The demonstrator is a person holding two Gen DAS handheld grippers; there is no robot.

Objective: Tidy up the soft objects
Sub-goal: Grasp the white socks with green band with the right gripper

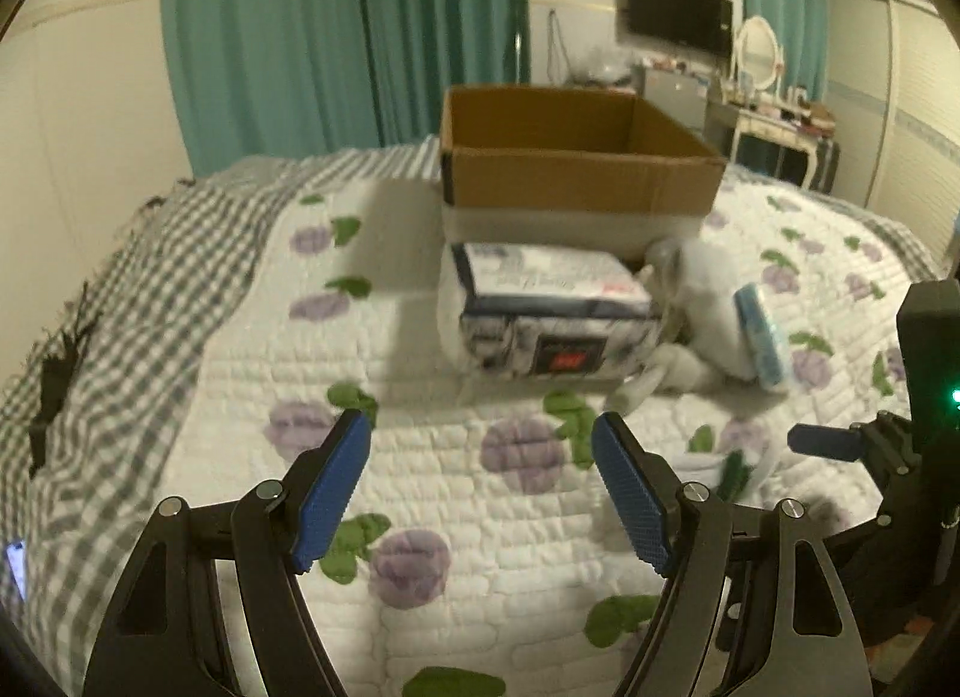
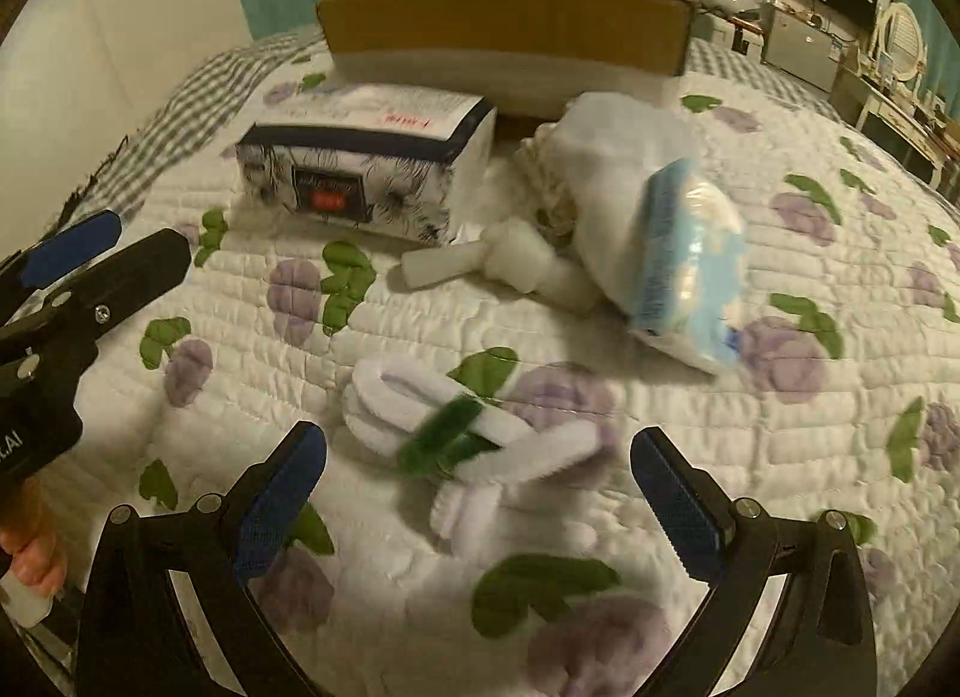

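An open cardboard box stands on the quilted bed. In front of it lies a soft wrapped pack with a dark printed label. Right of that is a white plastic bag holding a blue and white pack, with white foam rolls beside it. A white fluffy bundle with a green band lies just ahead of my right gripper, which is open and empty. My left gripper hovers open over bare quilt, short of the labelled pack.
The bed carries a white quilt with purple flowers over a grey checked sheet. Teal curtains, a wall television and a cluttered dressing table stand behind. The left gripper's fingers show at the left edge of the right wrist view.
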